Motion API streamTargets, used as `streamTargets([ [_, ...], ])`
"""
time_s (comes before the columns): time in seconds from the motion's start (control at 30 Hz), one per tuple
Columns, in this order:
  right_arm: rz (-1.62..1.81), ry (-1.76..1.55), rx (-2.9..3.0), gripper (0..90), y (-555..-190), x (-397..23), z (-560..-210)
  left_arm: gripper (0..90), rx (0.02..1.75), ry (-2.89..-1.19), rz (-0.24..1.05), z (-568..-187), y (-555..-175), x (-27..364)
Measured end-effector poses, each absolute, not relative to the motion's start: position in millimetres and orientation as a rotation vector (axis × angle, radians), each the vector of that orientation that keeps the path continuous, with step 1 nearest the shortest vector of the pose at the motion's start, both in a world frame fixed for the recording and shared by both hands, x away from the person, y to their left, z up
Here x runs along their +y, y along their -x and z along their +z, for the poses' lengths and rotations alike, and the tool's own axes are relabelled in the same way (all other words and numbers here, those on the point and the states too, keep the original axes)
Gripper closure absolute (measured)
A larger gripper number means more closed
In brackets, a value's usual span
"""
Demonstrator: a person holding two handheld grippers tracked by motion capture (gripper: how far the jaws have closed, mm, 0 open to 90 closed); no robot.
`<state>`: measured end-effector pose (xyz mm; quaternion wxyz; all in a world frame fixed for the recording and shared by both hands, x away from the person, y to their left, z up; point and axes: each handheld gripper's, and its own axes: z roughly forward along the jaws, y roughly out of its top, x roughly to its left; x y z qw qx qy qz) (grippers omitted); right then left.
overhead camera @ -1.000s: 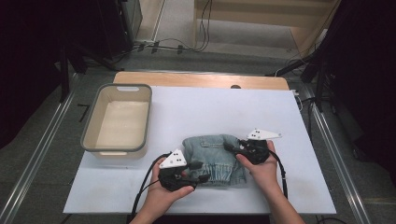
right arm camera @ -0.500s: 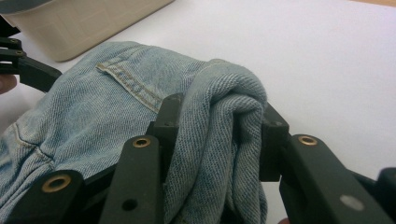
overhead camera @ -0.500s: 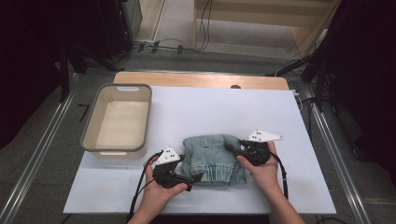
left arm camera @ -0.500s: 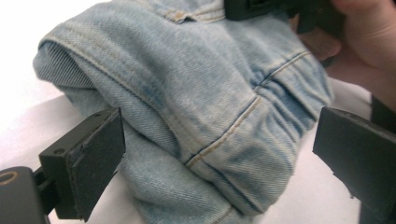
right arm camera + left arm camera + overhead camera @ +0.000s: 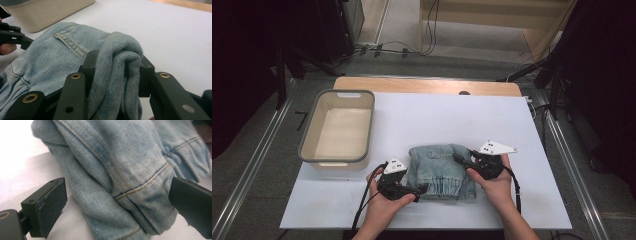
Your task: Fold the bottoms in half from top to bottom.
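Denim jacket (image 5: 439, 170), folded, lies near the bench's (image 5: 452, 115) front edge. Right tool (image 5: 115, 75) is clamped on its bunched right fold; left tool (image 5: 117, 200) has just spread wide, jaws astride the hem without pressing. Beige bin (image 5: 339, 127) stands at the left edge.

Bright, even light from above on white table (image 5: 432, 120); dark, dim surroundings. Glare at upper left of left gripper view. Soft, slightly blurred close-ups.

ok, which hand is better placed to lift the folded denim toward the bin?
Right. The right gripper is shut on a bunched edge of the denim. The left gripper's jaws have just opened, pads clear of the cloth, so it must regrip before the bin.
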<state>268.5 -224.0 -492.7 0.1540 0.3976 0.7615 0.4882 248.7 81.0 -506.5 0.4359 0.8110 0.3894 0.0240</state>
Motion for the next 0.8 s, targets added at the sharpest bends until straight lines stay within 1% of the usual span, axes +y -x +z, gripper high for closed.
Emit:
streamTargets([
  [0.27, 1.398, -1.116, 2.170, 59.9, -264.9, -223.1, -490.8, 0.5, 1.008, -2.034, 0.023, -511.0, -251.6, 79.7],
  [0.37, 1.400, -1.108, 2.163, 59.8, -263.7, -223.6, -490.6, 2.1, 0.999, -2.045, 0.006, -511.3, -251.5, 77.8],
  [0.8, 1.400, -1.092, 2.147, 59.8, -262.2, -225.9, -491.0, 2.4, 0.994, -2.041, -0.034, -511.5, -248.3, 73.0],
])
